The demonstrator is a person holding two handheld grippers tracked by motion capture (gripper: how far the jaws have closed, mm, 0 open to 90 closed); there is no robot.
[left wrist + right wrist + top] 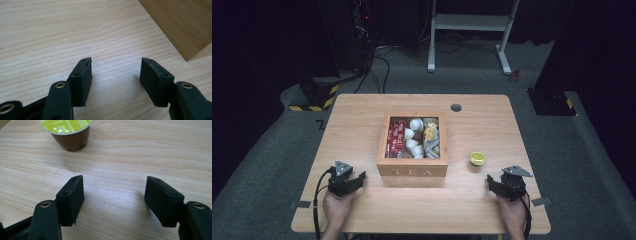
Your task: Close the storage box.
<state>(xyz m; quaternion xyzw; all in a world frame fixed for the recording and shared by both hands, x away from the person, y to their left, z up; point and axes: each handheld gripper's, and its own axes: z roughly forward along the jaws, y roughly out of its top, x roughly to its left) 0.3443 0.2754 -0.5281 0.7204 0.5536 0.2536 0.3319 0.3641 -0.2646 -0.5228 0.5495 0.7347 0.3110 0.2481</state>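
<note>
While both of your grippers rest low on the table [362, 112], nothing is yet in hand, and the work appears to be at its very start.

Left: your left gripper [358, 181] sits at the near left of the table, jaws spread apart and empty; in the left gripper view, its two black pads [81, 81] frame bare wood only. Ahead of it and to its right stands the corner of the wooden tea box [182, 27], near but not touching.

Centre: the tea box [412, 171], marked TEA on its front, lies between the two grippers and farther forward. It counts three compartments: red packets [395, 137] at its left, white capsules [413, 136] in the middle, grey and yellow packets [431, 139] at its right. Their exact numbers cannot be read at this size.

Right: one coffee capsule [477, 158] with a green foil lid stands upright, alone on the table, just ahead of your right gripper [492, 183] and slightly to its left; in the right gripper view, the capsule [68, 132] lies beyond the left pad, clear of both. This gripper's jaws also stand wide apart, holding nothing.

Count: two grippers, one box, one loose capsule. Judged from this layout, the capsule remains to be grasped and likely placed with the others in the box; neither step is done.
</note>
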